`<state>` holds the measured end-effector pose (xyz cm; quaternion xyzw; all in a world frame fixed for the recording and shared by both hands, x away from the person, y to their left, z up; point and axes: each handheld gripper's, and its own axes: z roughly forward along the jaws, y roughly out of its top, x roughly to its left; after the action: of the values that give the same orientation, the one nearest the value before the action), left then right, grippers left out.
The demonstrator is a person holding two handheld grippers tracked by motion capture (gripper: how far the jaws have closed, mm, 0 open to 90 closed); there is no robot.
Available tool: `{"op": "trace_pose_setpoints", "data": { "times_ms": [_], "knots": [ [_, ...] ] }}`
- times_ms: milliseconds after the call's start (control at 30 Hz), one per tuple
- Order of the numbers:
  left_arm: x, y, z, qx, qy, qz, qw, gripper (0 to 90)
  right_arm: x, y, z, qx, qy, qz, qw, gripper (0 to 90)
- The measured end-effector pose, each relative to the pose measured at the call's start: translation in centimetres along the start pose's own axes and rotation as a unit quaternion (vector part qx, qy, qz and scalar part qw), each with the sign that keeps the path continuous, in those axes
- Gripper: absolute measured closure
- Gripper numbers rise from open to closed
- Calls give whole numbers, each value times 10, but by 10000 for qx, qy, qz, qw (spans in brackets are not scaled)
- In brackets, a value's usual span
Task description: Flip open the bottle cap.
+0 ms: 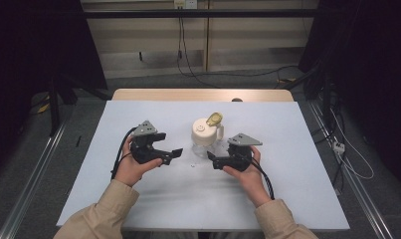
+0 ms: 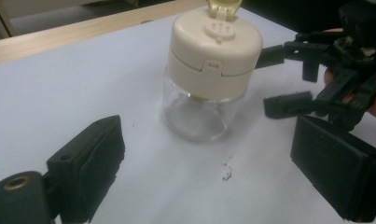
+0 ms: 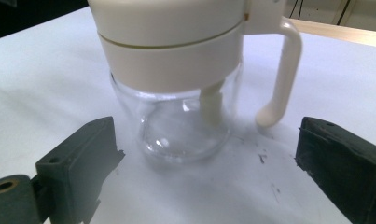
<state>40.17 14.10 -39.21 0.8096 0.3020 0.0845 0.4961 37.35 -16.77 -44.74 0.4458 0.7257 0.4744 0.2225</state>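
Glass jar (image 1: 206,135) with cream lid stands mid-table. Left gripper (image 1: 174,153) at its 8 o'clock, right gripper (image 1: 213,160) at 5 o'clock, both jaws wide open, empty. Approach step; next, probably close on the jar.

Jar (image 1: 206,134) – upright on table (image 1: 297,199), centre | left gripper (image 1: 174,153) – at jar's 8 o'clock, near, apart | right gripper (image 1: 211,160) – at jar's 5 o'clock, just beside, apart | jar handle (image 3: 284,70) – toward 3 o'clock
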Motion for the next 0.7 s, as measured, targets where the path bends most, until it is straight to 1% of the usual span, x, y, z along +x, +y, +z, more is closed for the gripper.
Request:
{"op": "trace_pose_setpoints", "data": {
  "times_ms": [67, 100, 133, 167, 333, 367, 467, 500, 533, 567, 667, 700],
  "knots": [
    [2, -5, -3, 0, 6, -17, 10000, 75, -1, -2, -5, -20, 7, 18, 10000, 51],
    [3, -8, -5, 12, 3, -13, 10000, 70, -2, -3, -8, -28, 2, -15, 10000, 51],
    [4, -12, -7, -14, -5, -80, 10000, 68, -2, -3, -10, -42, -3, -66, 10000, 51],
    [6, -15, -9, -21, -3, -86, 10000, 67, -3, -4, -14, -45, 10, -80, 10000, 51],
    [12, -29, -18, -54, 15, -220, 9997, 63, -8, -7, -28, -116, 130, 11, 9998, 55],
    [13, -31, -19, -47, 28, -207, 9998, 63, -9, -8, -30, -119, 129, 14, 9998, 55],
    [13, -37, -22, -34, 43, -254, 9997, 64, -13, -10, -38, -141, 100, 22, 9998, 55],
    [14, -39, -22, 6, 56, -223, 9997, 63, -14, -11, -40, -149, 69, 12, 9999, 57],
    [14, -40, -23, -8, 55, -262, 9996, 63, -14, -12, -42, -150, 60, 21, 9999, 59],
    [14, -41, -24, 23, 62, -239, 9997, 63, -15, -13, -44, -160, 67, 30, 9998, 61],
    [14, -44, -27, 19, 66, -239, 9997, 63, -16, -17, -48, -143, 72, 29, 9999, 62],
    [14, -45, -27, 25, 70, -230, 9997, 64, -17, -18, -50, -150, 65, -3, 9999, 62]
  ]
}}
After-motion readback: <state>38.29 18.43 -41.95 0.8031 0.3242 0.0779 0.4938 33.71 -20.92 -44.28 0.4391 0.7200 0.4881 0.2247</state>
